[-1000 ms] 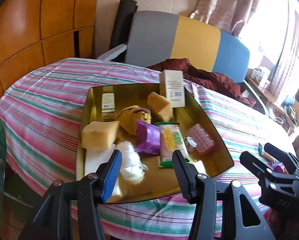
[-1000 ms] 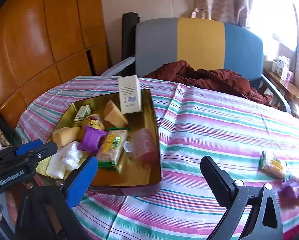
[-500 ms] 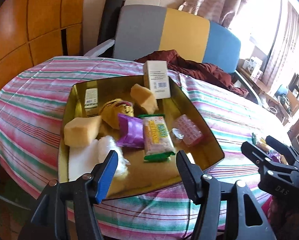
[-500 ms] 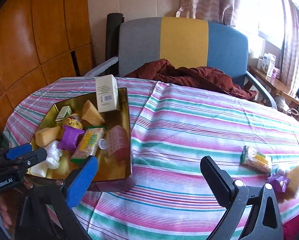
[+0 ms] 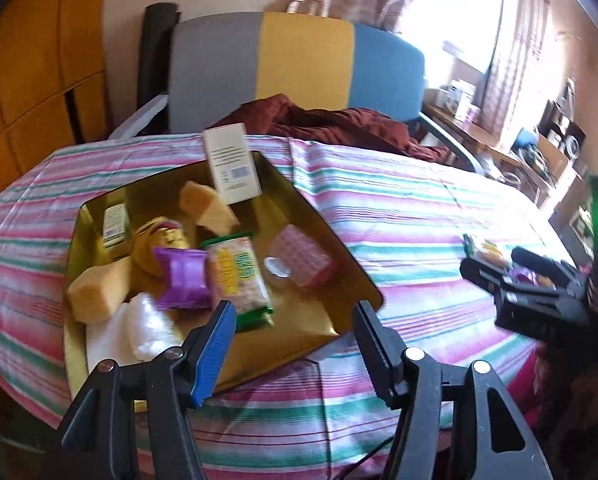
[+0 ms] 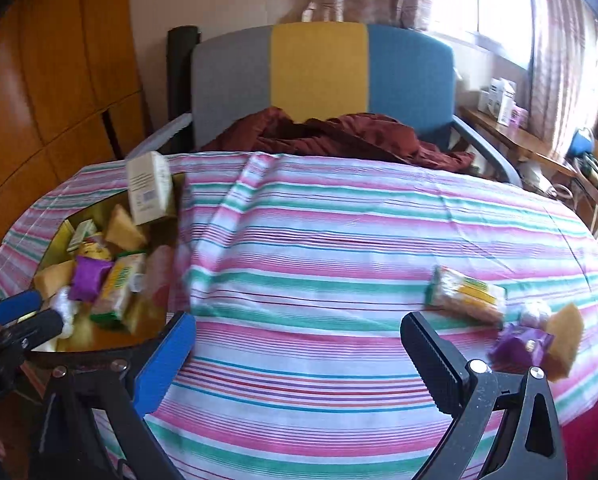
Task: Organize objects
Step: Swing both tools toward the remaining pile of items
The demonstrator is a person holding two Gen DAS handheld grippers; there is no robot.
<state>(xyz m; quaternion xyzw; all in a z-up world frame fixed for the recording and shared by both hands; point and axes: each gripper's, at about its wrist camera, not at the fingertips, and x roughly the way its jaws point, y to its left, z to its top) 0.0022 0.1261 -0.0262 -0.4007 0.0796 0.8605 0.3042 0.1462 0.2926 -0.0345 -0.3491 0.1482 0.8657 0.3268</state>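
Note:
A gold tray point(image 5: 351, 276) sits on the left of the striped table and also shows in the right wrist view point(image 6: 55, 244). It holds a white box point(image 5: 232, 164), yellow sponges point(image 5: 95, 294), a purple packet point(image 5: 183, 278), a cracker pack point(image 5: 237, 276), a pink item point(image 5: 301, 260) and white plastic point(image 5: 147, 328). My left gripper point(image 5: 291, 332) is open and empty over the tray's near edge. My right gripper point(image 6: 299, 352) is open and empty above the tablecloth. A cracker pack point(image 6: 465, 294), a purple packet point(image 6: 519, 346) and a sponge point(image 6: 565, 340) lie at the table's right.
A grey, yellow and blue chair point(image 6: 323, 76) stands behind the table with a dark red cloth point(image 6: 339, 136) on it. Wood panelling point(image 6: 51, 80) is at the left. A cluttered shelf point(image 6: 539, 144) and a bright window are at the right.
Both grippers have swung to the right. The tray has shifted left in both views, and the loose items at the right have come closer to the right gripper. Both jaws stay open.

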